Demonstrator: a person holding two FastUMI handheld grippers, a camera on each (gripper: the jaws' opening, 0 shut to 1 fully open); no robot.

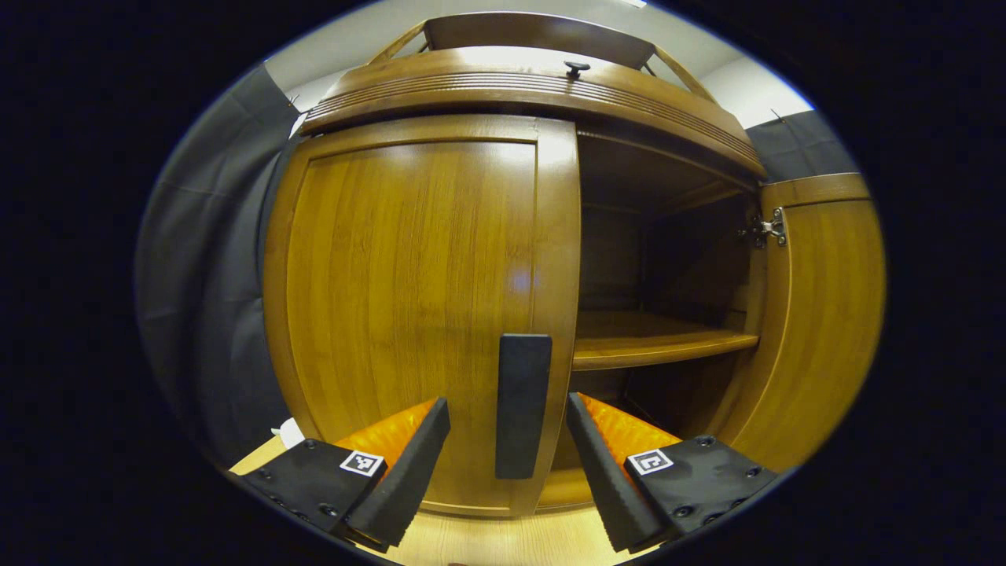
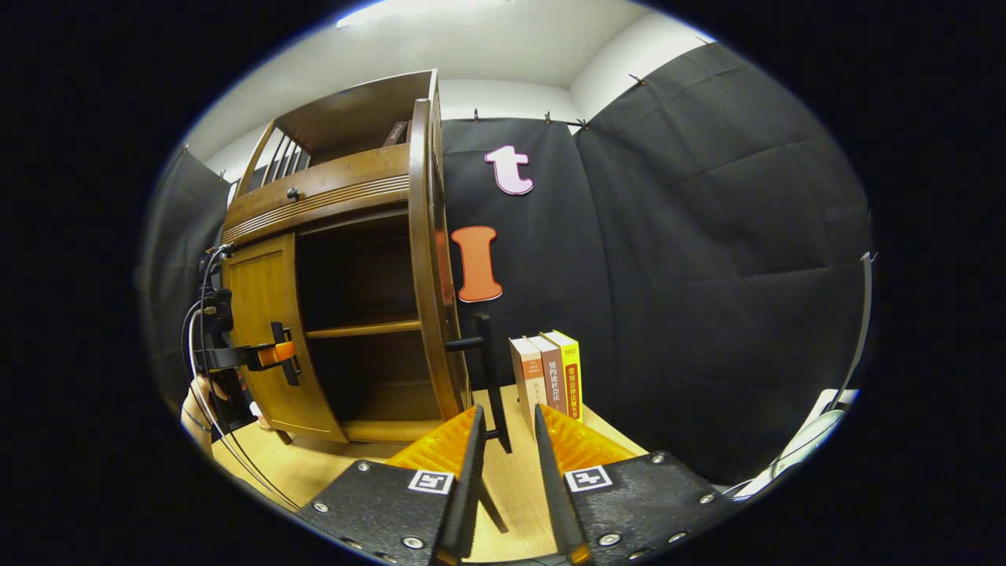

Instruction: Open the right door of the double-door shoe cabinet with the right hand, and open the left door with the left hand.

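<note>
My left gripper (image 1: 508,428) is open round the left door handle (image 1: 523,405); I'll close squarely, then pull along the hinge arc. Right gripper (image 2: 507,440) near-closed, off right door handle (image 2: 489,377).

The cabinet (image 1: 409,259) is glossy honey-brown wood with vertical grain. Its handle (image 1: 523,405) is plain black. At lower centre, the books (image 2: 548,376) have white, brown and yellow spines.

Light from above, even and fairly bright; pale ceiling (image 2: 471,47) near blown out. Soft glare patches on glossy brown wooden left door (image 1: 409,299); cabinet interior (image 1: 668,259) deep in shadow. Short shadows on light wooden desk (image 2: 314,464). Strong fisheye bending, straight edges bowed toward rims. Focus sharp, no motion blur
</note>
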